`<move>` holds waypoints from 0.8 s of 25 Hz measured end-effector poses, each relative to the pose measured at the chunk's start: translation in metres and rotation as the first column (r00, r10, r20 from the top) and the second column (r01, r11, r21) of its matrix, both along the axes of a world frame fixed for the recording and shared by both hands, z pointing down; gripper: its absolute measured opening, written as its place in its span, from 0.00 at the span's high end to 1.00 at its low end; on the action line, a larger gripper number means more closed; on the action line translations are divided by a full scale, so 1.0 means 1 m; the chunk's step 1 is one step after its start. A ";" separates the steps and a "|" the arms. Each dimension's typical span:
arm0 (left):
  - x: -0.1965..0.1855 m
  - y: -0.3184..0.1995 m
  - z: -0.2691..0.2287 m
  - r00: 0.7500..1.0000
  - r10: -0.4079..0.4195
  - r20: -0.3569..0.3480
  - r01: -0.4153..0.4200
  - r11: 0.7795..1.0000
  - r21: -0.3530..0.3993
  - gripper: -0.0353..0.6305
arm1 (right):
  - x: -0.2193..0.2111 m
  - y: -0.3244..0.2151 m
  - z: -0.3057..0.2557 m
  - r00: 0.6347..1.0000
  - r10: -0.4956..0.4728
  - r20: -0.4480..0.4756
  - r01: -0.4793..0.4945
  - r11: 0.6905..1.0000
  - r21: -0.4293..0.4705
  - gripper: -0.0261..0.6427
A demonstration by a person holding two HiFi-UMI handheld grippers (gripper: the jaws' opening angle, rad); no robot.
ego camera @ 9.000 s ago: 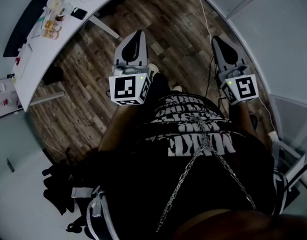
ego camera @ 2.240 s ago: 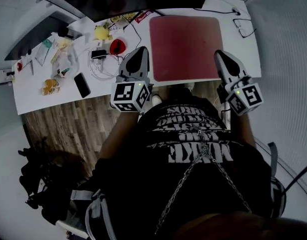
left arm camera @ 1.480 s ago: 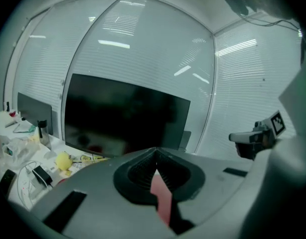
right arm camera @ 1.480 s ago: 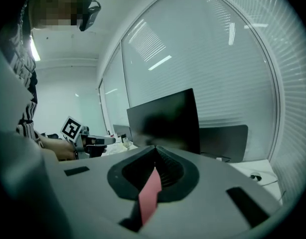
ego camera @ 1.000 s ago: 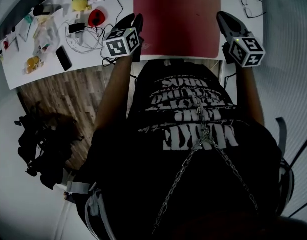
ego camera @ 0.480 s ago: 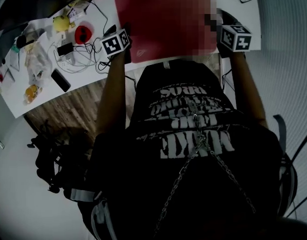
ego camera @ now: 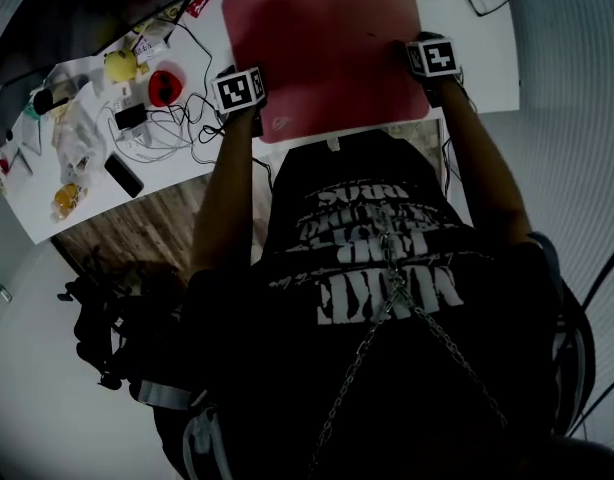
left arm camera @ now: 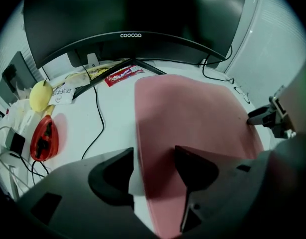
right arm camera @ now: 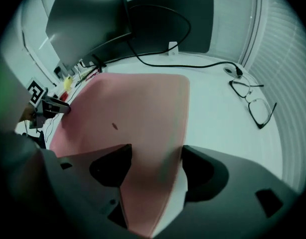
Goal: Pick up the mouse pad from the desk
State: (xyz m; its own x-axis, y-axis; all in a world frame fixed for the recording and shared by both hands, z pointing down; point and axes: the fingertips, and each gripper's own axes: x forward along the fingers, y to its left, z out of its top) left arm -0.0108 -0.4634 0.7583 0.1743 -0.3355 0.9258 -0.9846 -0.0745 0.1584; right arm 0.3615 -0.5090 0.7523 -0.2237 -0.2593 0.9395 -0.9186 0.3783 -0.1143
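— Jaws apart on both, are they?
— Wide, and they have just been opening. The left gripper [left arm camera: 153,171] has the left edge of the mouse pad [ego camera: 322,48] between its jaws. The right gripper [right arm camera: 155,166] has the pad's right edge between its own. Neither presses on it.
— And the pad?
— Flat on the desk [ego camera: 482,58], at the near edge, with the monitor [left arm camera: 128,14] beyond it.
— Anything close by?
— Left of it are a black cable [left arm camera: 99,118], a red gadget [left arm camera: 43,138] and a yellow lump [left arm camera: 38,96]. Glasses [right arm camera: 251,99] lie far right, well apart.
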 end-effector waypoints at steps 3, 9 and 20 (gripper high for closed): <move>0.000 -0.002 0.001 1.000 -0.006 0.008 0.006 1.000 0.025 0.58 | -0.003 0.001 0.005 1.000 -0.007 0.006 0.007 1.000 -0.003 0.52; 0.009 -0.001 -0.002 1.000 0.005 0.022 -0.006 0.999 0.034 0.69 | -0.001 -0.001 0.001 1.000 -0.007 -0.024 0.007 1.000 -0.020 0.52; 0.037 0.006 -0.011 0.991 0.127 -0.039 -0.129 0.991 -0.035 0.88 | -0.031 0.028 -0.038 0.994 -0.012 0.113 0.013 1.000 -0.010 0.86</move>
State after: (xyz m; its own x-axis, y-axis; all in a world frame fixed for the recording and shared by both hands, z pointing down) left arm 0.0259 -0.4572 0.7469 0.2474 -0.2735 0.9295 -0.9609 -0.1927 0.1990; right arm 0.3306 -0.4814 0.7146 -0.3314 -0.2458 0.9109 -0.8947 0.3882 -0.2208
